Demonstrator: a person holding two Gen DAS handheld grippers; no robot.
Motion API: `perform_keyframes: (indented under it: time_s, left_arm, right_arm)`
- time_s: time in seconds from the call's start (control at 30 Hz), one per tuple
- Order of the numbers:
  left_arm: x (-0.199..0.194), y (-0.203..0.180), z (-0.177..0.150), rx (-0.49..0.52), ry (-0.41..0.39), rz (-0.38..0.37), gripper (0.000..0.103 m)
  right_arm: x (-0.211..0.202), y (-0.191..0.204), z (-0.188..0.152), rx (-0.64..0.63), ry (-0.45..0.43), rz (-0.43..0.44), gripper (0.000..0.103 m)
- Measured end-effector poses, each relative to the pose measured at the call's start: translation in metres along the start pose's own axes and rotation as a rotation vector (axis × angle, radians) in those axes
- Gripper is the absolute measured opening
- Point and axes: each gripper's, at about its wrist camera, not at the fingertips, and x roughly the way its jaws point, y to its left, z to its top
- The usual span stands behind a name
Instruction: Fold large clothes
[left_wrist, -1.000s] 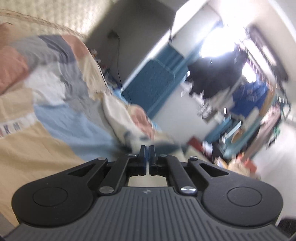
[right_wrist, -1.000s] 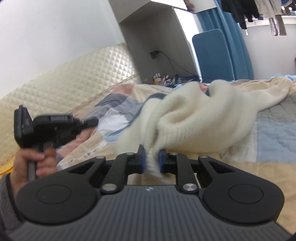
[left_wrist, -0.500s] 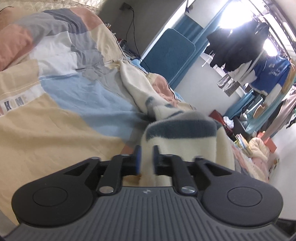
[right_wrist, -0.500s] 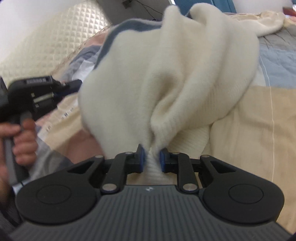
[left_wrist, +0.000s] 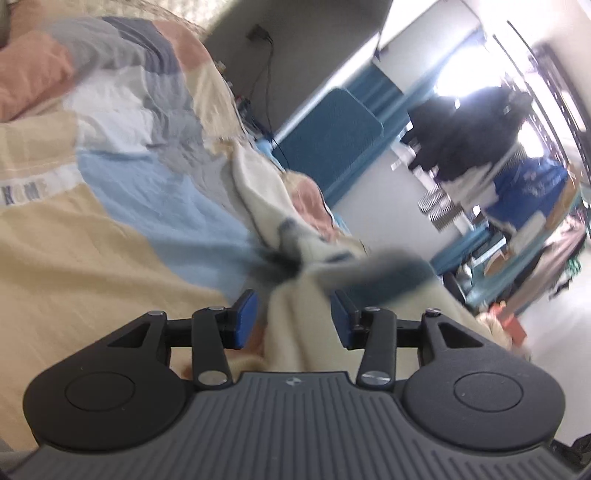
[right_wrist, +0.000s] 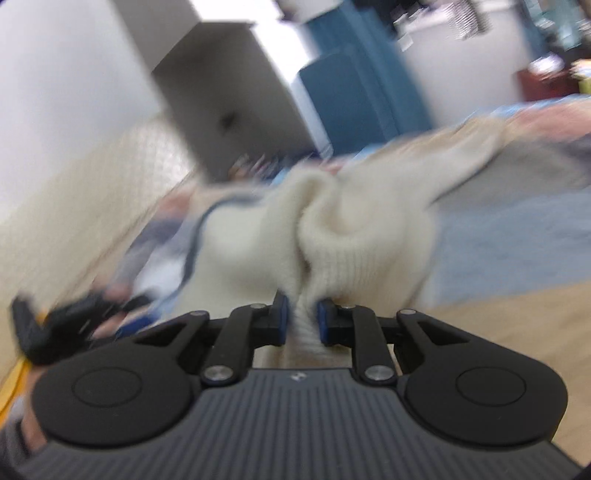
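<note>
Cream sweater (right_wrist: 354, 236) pinched in right tool (right_wrist: 300, 317); left tool (left_wrist: 293, 317) just parting, pads clear of cloth.

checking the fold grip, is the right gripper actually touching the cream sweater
Touching. The right wrist view shows the right gripper with both blue pads pressed on a bunched ribbed fold of the cream sweater.

"home" on the quilt's (left_wrist: 110, 192) white strip (left_wrist: 33, 186) (first letter partly cut off)

Two wrist fisheyes, low over the bed (left_wrist: 92, 258), both close on the sweater (right_wrist: 351, 236)
</note>
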Motion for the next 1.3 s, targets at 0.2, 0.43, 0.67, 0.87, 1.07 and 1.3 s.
perform_keyframes:
  time_s: [0.2,0.43,0.67,0.87,1.07,1.3]
  left_arm:
    - [0.012,0.003,-0.003,0.0,0.056,0.059,0.053]
    - [0.041,-0.006,-0.028,0.078,0.192,0.075,0.058]
    - [0.068,-0.032,-0.059,0.227,0.269,0.043,0.07]
    - [0.079,-0.05,-0.077,0.363,0.262,0.147,0.051]
    - [0.066,-0.048,-0.063,0.311,0.228,0.13,0.026]
    - [0.032,-0.048,-0.03,0.229,0.108,0.088,0.021]
  right_arm:
    - [-0.013,-0.059,0.032,0.115,-0.122,-0.174,0.017]
    - [-0.005,-0.087,0.044,0.168,-0.228,-0.354,0.017]
    - [0.015,-0.11,0.028,0.224,-0.13,-0.385,0.017]
    - [0.011,-0.096,0.02,0.176,-0.1,-0.372,0.017]
    - [-0.004,-0.075,0.022,0.11,-0.103,-0.354,0.017]
    - [-0.021,-0.058,0.019,0.078,-0.134,-0.295,0.017]
